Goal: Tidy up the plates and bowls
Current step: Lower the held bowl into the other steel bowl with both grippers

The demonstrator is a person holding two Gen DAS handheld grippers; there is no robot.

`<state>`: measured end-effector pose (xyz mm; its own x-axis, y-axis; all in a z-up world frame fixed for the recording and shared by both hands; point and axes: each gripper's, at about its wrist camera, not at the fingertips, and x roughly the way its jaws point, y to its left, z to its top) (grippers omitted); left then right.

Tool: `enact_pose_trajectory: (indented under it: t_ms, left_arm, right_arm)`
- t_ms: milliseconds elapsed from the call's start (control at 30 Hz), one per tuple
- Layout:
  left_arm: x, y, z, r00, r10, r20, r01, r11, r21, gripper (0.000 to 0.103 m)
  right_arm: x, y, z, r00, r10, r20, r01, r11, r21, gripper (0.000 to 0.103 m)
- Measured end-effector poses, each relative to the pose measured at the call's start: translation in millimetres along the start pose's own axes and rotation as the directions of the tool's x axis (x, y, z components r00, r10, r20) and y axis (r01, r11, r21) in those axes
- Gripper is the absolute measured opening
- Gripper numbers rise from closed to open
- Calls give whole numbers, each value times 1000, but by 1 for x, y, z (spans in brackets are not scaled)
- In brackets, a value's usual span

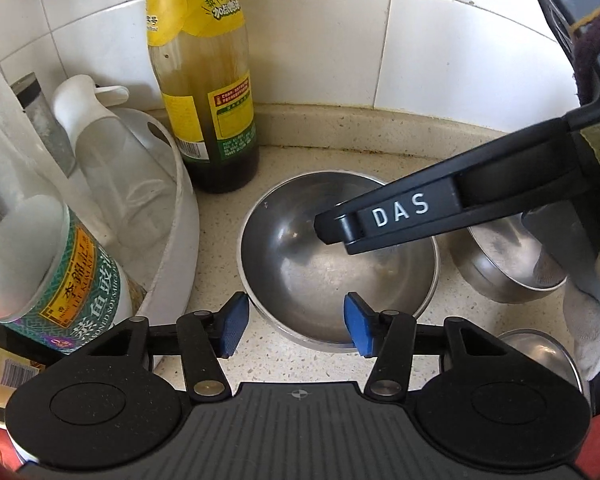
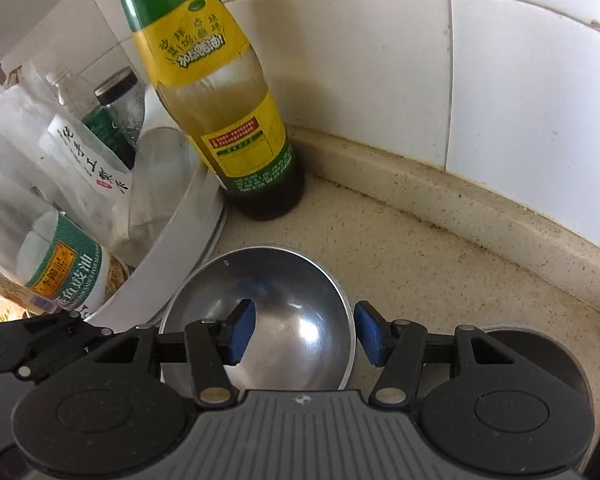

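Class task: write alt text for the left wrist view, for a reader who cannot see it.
The left gripper straddles the near rim of a steel bowl on a speckled counter, jaws apart, while the right gripper reaches into the bowl from the right. A sauce bottle stands behind; another steel bowl sits at right.

Silver steel bowl (image 1: 336, 264), blue gripper pads (image 1: 232, 326), green/yellow sauce bottle (image 1: 204, 80), beige speckled counter (image 2: 440, 264)

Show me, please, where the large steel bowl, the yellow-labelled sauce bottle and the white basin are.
large steel bowl (image 1: 300, 280): left wrist view, on its inner floor.
yellow-labelled sauce bottle (image 2: 244, 136): right wrist view, on its lower yellow label.
white basin (image 1: 180, 216): left wrist view, on its outer wall.
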<state>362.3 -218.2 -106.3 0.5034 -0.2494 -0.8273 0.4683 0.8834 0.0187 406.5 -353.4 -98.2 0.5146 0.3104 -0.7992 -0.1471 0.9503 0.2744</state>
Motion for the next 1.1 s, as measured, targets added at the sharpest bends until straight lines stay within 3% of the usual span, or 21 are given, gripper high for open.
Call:
enact_pose_trajectory:
  t_ms: [333, 500, 767, 1100]
  left_arm:
    - [2, 5, 1, 1000, 6, -13, -7, 1000, -21, 61]
    - [-10, 8, 4, 1000, 10, 16, -9, 1000, -29, 62]
    - [-36, 2, 9, 997, 5, 80, -4, 1000, -12, 66]
    - [-54, -13, 8, 994, -24, 106, 21, 999, 28, 67]
  right_arm:
    - [-3, -10, 2, 997, 74, -11, -73, 993, 98, 50]
    - [-20, -9, 1, 995, 97, 12, -97, 988, 119, 50]
    - [-51, -2, -2, 994, 90, 55, -96, 988, 121, 50]
    - [-83, -8, -22, 993, 100, 62, -110, 974, 200, 50]
